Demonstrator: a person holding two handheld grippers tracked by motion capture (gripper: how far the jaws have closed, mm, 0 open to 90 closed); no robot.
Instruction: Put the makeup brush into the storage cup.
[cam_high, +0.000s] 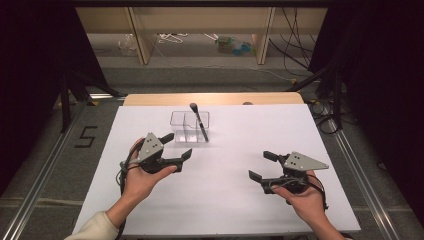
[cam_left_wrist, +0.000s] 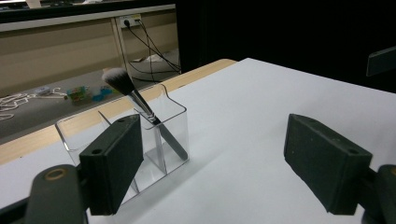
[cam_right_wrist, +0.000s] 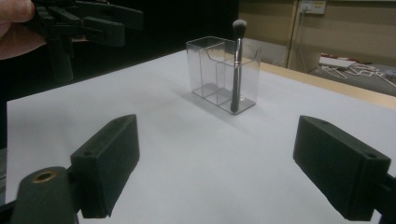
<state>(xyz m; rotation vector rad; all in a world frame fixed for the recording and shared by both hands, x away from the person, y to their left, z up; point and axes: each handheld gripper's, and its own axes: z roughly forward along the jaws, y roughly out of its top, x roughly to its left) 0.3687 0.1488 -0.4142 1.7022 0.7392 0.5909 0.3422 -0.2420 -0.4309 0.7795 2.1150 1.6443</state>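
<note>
Centrally, toward the far edge of the white table (cam_high: 220, 200), stands a clear organizer (cam_high: 189, 126) with divided compartments; a makeup brush (cam_high: 199, 121) leans in its right-hand compartment, bristles up, handle foot on the floor of the box. Left gripper (cam_high: 177, 146) hangs just near-left of the organizer, jaws spread wide, nothing between them; in its own view one jaw overlaps the organizer's near corner, contact unclear. Right gripper (cam_high: 263, 165) sits well apart at near right, jaws likewise wide and empty. Both hands partly cover the gripper bodies. Clutter on the floor beyond the table is too small to identify.
</note>
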